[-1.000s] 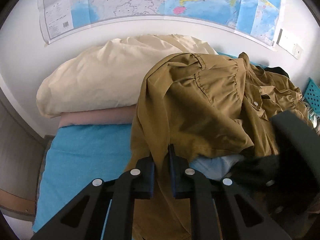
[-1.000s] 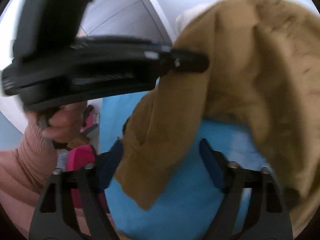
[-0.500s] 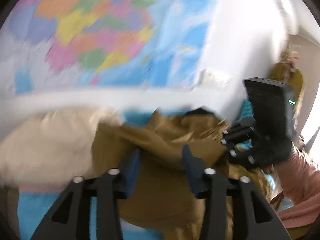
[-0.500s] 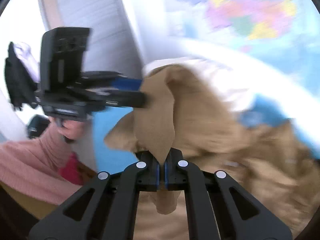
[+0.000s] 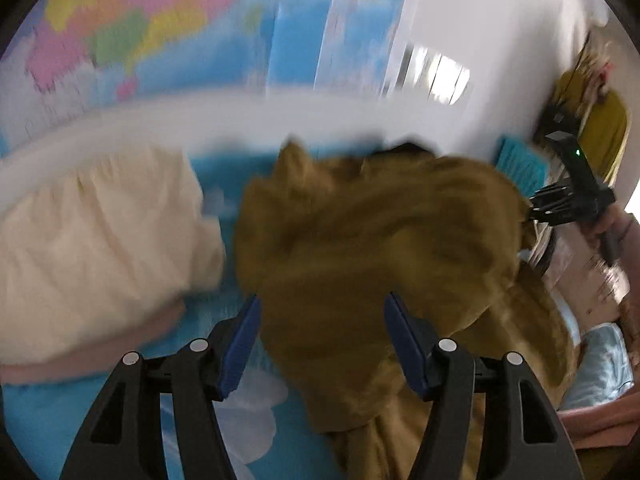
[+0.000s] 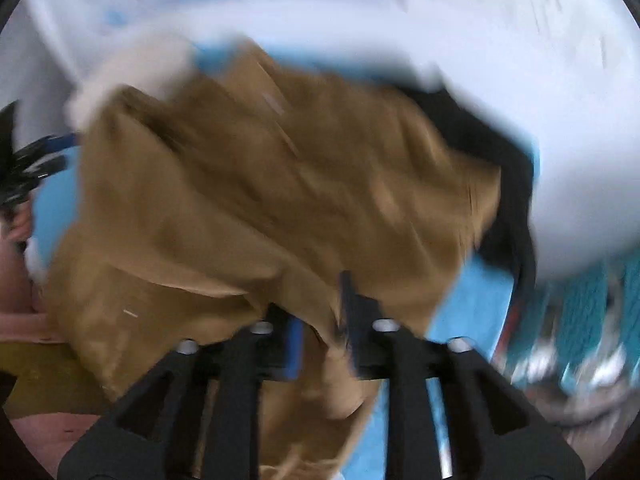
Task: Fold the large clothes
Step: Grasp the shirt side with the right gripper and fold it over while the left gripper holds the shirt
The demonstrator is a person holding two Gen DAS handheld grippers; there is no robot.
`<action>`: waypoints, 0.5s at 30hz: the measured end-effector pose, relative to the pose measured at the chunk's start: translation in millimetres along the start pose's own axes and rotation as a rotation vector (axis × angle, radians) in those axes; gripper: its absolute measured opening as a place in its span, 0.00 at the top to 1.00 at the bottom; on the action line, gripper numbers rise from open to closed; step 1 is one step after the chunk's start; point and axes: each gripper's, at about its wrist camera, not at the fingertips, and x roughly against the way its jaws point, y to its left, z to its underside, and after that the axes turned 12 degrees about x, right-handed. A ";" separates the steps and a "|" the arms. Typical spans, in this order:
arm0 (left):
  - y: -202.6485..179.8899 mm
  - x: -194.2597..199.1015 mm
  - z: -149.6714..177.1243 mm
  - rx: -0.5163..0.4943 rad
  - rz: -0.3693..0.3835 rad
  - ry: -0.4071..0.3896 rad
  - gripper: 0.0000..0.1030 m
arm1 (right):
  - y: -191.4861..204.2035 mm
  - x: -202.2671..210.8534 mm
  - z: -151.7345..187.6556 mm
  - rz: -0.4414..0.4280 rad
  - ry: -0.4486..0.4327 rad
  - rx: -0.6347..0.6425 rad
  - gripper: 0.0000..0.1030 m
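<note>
A large brown garment (image 5: 372,248) hangs bunched over the blue bed sheet (image 5: 72,412); both views are blurred by motion. My left gripper (image 5: 322,340) is open, its blue-padded jaws wide apart with brown cloth hanging between them, not pinched. My right gripper (image 6: 320,328) has its jaws partly apart with a fold of the same garment (image 6: 260,184) lying between them; whether it grips the fold is unclear. The right gripper also shows at the far right of the left wrist view (image 5: 532,204), at the garment's edge.
A cream pillow (image 5: 92,240) lies on a pink folded cover (image 5: 80,364) at the left. A map (image 5: 160,28) hangs on the white wall behind. A dark garment (image 6: 504,168) lies past the brown one. A teal basket (image 5: 520,164) stands at the right.
My left gripper has opened wide and let go of the brown cloth. My right gripper, shut on a fold half a second ago, now has its jaws partly apart. Both views swung across the bed.
</note>
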 end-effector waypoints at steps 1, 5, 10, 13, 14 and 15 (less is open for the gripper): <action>0.2 -15.6 6.6 -0.001 -0.028 0.042 0.40 | -6.5 -14.6 5.7 0.002 0.048 -0.022 0.41; 3.3 -40.4 19.9 0.001 -0.053 0.107 0.40 | -7.7 0.0 3.6 -0.012 -0.040 -0.012 0.30; 18.2 -38.8 22.4 0.063 -0.024 0.095 0.33 | 24.6 59.2 -39.8 -0.172 -0.344 0.059 0.11; 21.6 -39.3 24.7 0.080 -0.029 0.091 0.32 | 59.8 45.5 -85.5 -0.309 -0.395 0.111 0.11; 18.7 -35.4 28.5 0.080 -0.029 0.090 0.32 | 68.3 35.1 -99.9 -0.334 -0.381 0.124 0.11; 17.3 -35.8 28.9 0.078 -0.031 0.089 0.32 | 86.0 15.6 -118.7 -0.365 -0.342 0.147 0.11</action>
